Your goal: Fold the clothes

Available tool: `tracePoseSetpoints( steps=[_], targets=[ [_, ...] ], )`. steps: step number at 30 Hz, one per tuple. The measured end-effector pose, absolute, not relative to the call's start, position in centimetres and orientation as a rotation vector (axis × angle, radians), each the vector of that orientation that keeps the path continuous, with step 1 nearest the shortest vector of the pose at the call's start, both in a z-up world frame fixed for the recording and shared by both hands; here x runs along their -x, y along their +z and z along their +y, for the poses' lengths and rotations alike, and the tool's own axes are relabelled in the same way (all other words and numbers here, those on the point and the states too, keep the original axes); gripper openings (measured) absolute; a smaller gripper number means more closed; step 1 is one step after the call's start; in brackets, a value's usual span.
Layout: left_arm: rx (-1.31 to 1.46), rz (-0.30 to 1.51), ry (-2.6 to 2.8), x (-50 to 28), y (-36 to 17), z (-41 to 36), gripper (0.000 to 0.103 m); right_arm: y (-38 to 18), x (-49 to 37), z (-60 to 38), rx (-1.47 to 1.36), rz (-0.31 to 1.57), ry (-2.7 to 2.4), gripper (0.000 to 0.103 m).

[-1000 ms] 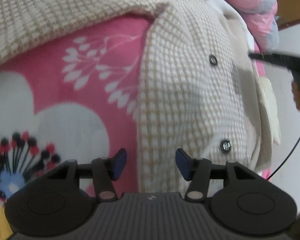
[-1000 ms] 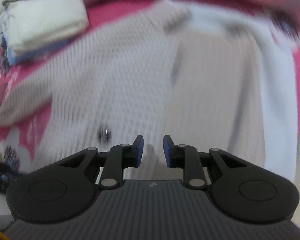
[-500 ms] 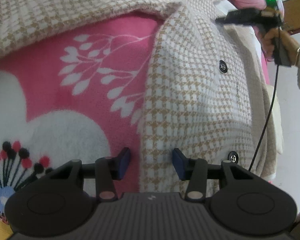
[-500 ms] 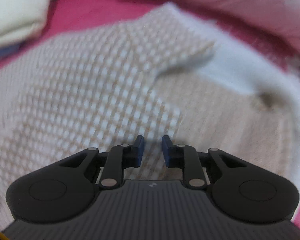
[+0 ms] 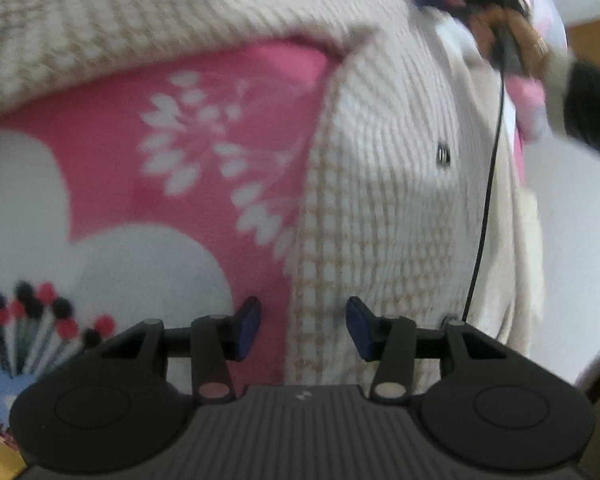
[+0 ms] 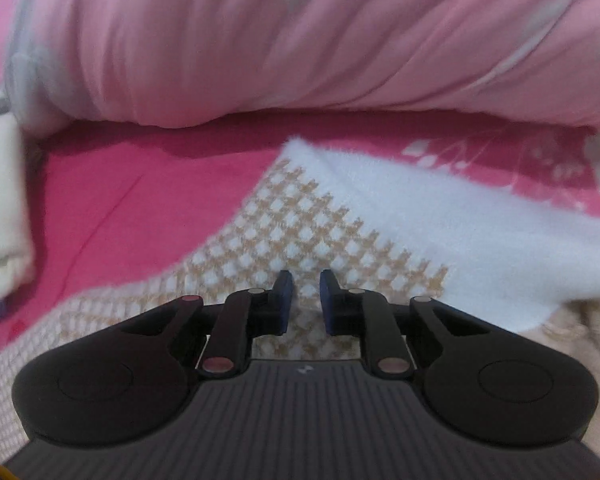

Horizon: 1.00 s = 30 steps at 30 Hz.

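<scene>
The checked jacket [image 5: 380, 200] lies spread unfolded on the bed [image 5: 220, 128], sleeve toward 10 o'clock; left tongs [image 5: 303, 328] gape, right tongs [image 6: 304, 300] nearly closed, both empty.

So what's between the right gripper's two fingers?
The checked jacket: its collar corner sits in the open gap of the right gripper, not yet pinched, in the right wrist view.

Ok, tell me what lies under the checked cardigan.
The checked cardigan lies on a pink floral blanket, which shows beside it and past its collar in the right wrist view. Whatever is directly beneath the fabric is covered and cannot be seen.
</scene>
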<state>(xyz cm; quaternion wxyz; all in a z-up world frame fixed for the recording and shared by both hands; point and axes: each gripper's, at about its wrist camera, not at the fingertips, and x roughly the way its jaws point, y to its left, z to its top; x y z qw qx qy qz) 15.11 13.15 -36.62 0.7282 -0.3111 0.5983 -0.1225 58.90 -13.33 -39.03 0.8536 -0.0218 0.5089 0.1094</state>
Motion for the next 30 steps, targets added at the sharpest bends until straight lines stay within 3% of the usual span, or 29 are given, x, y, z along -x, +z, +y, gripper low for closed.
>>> tracePoseSetpoints(
  steps=[6,9,14,19,26,30],
  targets=[
    [0.597,1.141,-0.149,-17.9,-33.7,17.3,0.061,-33.5,-51.0,-11.5,0.11,1.077,0.418,0.019],
    [0.757,1.158,-0.051,-19.2,-34.9,20.0,0.062,-32.1,-47.3,-8.4,0.162,1.073,0.579,0.028],
    [1.068,1.125,0.1,-18.1,-36.4,24.6,0.067,-32.5,-46.0,-3.1,0.189,1.088,0.762,0.033],
    [0.852,1.165,0.052,-17.7,-34.8,25.1,0.065,-33.8,-46.8,3.4,0.483,1.063,0.972,0.048],
    [0.478,1.091,-0.041,-18.3,-32.0,23.2,0.063,-35.5,-47.8,10.9,0.844,1.105,1.24,0.057],
    [0.426,1.073,-0.028,-18.9,-32.2,24.1,0.061,-36.4,-48.4,15.2,1.057,1.114,1.388,0.065]
  ],
)
